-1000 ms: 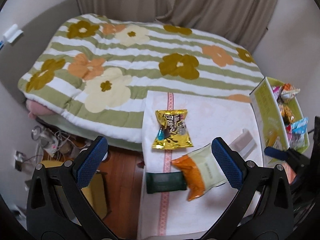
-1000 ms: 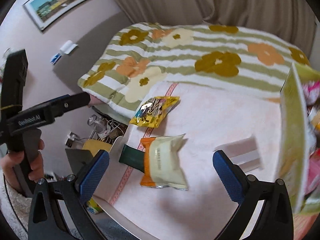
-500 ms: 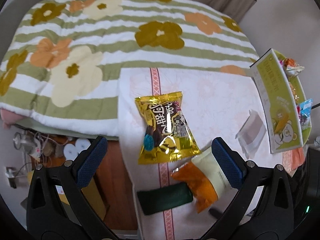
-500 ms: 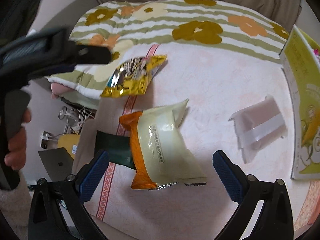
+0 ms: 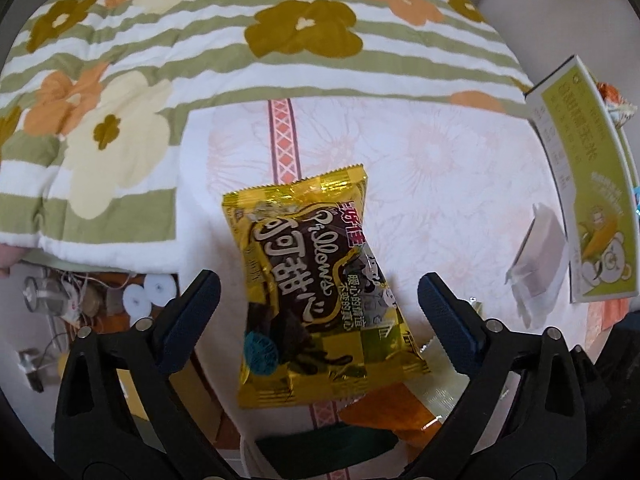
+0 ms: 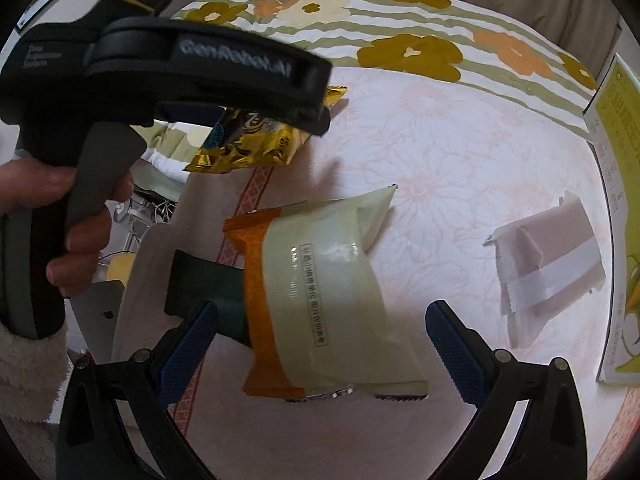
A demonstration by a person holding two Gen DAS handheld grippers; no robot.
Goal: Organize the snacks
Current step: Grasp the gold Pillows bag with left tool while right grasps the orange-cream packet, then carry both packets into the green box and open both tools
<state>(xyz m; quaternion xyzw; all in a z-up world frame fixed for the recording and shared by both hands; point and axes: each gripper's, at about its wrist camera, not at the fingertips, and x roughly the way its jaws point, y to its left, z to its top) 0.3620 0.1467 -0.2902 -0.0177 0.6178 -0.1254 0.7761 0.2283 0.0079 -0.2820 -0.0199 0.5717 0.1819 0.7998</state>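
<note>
Gold foil snack packet [image 5: 320,288] is being framed by the wide left claw [image 5: 318,312]; the cream-and-orange pouch [image 6: 320,300] by the wide right claw [image 6: 320,340]. Both are lying ungrasped on the table [image 6: 440,160], apart from the green cardboard box [image 5: 588,200].

The left gripper [image 5: 318,316] is a matte black plastic frame with triangular cut-outs in each arm; silver round screws sit at the joints; its two fingers carry dark blue, finely ribbed rubber pads [image 5: 191,322]; the right gripper [image 6: 320,346] is built alike, with the same blue dimpled pads [image 6: 456,354]; seen from the right wrist, the left tool's black body bears grey lettering above a grey handle; the bare-skinned left hand [image 6: 76,236] emerges from a fluffy cream sleeve [image 6: 30,376].
</note>
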